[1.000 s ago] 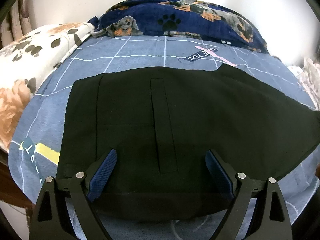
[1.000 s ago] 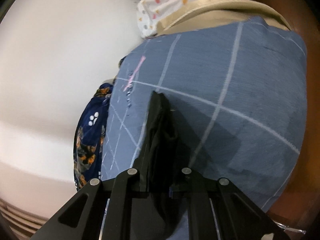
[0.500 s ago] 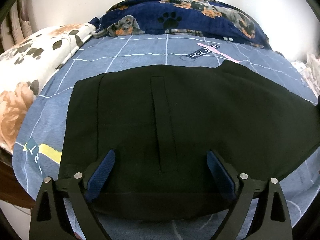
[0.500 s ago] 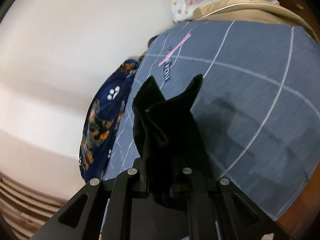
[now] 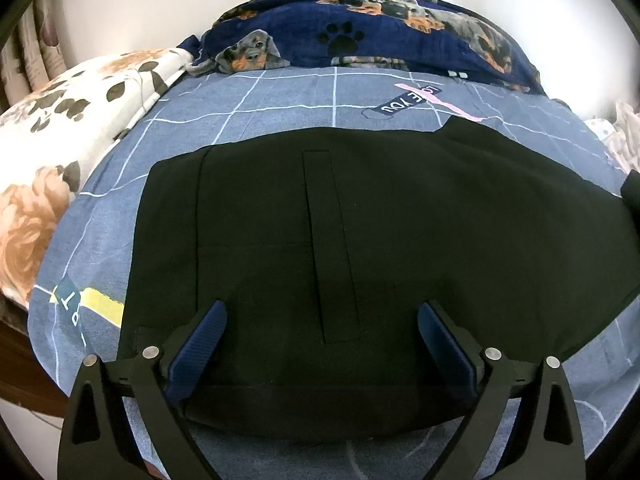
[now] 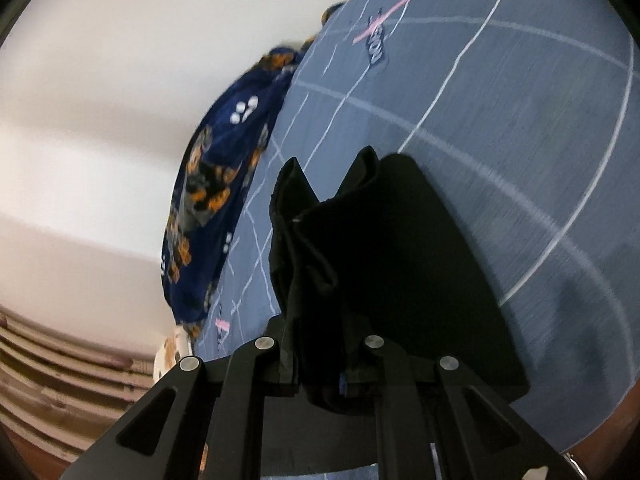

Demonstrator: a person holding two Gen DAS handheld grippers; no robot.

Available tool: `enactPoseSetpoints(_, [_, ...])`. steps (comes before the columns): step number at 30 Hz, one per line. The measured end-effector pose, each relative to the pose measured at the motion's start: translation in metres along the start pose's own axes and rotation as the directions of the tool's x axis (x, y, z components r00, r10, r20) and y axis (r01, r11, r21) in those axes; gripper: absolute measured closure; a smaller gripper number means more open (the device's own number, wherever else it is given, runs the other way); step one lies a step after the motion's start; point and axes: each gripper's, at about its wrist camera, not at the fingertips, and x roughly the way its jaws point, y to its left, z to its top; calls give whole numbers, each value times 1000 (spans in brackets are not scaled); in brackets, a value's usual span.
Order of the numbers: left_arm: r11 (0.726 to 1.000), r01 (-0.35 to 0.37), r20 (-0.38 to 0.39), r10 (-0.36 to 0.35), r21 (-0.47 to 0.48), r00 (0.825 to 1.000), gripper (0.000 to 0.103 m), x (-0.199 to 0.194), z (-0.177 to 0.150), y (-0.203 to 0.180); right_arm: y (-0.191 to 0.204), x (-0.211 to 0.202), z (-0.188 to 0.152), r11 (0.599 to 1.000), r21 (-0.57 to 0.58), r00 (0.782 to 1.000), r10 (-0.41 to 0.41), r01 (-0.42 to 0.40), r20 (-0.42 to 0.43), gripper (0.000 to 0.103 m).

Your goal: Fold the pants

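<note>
Black pants lie flat on the blue checked bedsheet, waistband toward me, one end running off to the right. My left gripper hovers over the waistband area with its blue pads spread wide and nothing pressed between them. In the right wrist view my right gripper is shut on a bunched end of the pants. That fabric stands up in two peaks ahead of the jaws, lifted off the bedsheet.
A navy dog-print blanket lies along the wall at the head of the bed. A floral pillow sits at the left. The bed's wooden edge shows lower left. Light bedding is at the far right.
The right gripper has carried the pants end sideways across the bed and rolled; the held fabric now shows as a wider bunch. The left jaws spread slightly wider; that hand stayed in place.
</note>
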Motion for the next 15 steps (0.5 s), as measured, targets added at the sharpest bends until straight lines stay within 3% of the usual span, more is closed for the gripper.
enactPoseSetpoints(6, [1000,1,0,-1,-1,1000,5,0,0,-1,16,10,-15,998,-66,999,-23,20,-44,91])
enactPoseSetpoints(15, [1000,-1,0,1,3,1000,4,1,-1,-1,22,14,-28,997,-74,997,-19,14,-77,91])
